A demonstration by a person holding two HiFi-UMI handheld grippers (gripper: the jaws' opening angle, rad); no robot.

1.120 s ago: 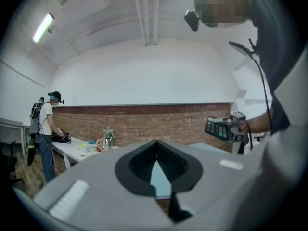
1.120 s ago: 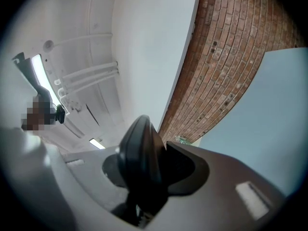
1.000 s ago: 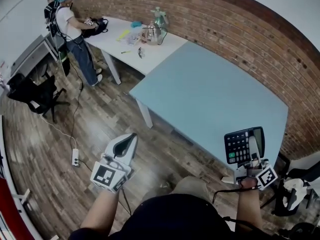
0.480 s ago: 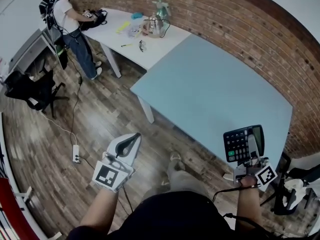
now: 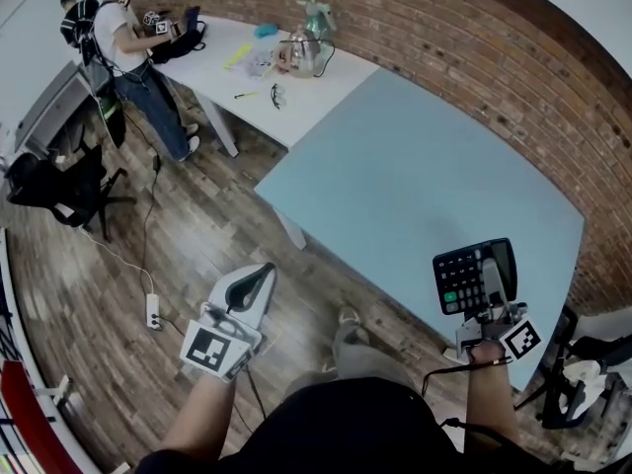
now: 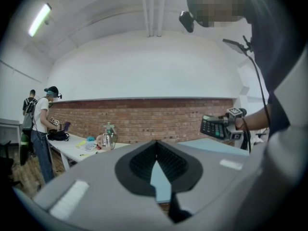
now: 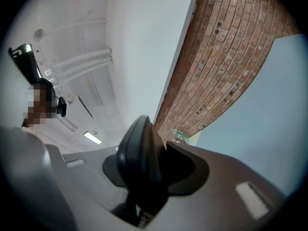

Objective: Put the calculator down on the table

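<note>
Above blue table edge | right tongs clamp calculator | left tongs closed, empty | cluttered white table beyond

Open blue table, brick wall behind

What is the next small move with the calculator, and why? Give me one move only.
Probably carry it a little further in over the light blue table and lower it. The right gripper is clamped on the calculator, which hangs in the air by the table's near edge, and the surface ahead looks bare.
</note>
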